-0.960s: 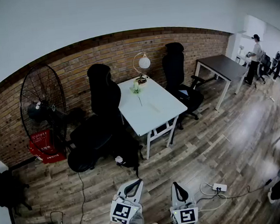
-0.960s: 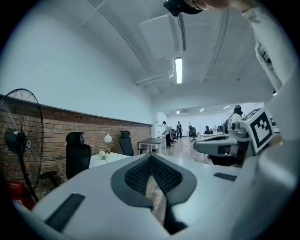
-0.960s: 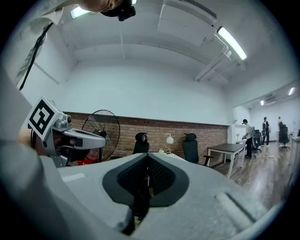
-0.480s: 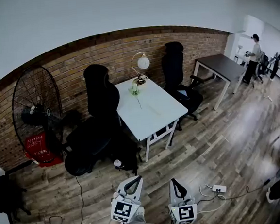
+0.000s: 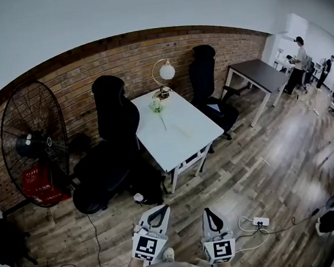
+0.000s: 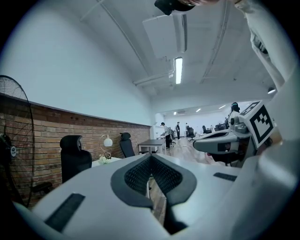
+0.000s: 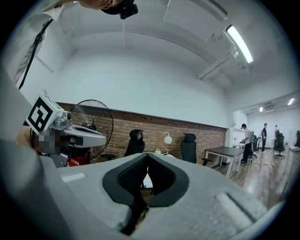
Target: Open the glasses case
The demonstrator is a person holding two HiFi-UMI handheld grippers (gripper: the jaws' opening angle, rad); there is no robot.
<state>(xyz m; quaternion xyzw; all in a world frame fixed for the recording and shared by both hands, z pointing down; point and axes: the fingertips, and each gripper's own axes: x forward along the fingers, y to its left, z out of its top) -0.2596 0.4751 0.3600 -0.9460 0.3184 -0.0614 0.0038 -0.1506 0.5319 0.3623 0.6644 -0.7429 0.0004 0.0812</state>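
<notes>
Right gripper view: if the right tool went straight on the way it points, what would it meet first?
Only open floor at first; the shut right tool then seems lined up with the white table, though depth is unclear.

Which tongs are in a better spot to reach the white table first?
Neither, really: the left tongs and right tongs hang side by side, both shut and empty, far from the white table.
</notes>
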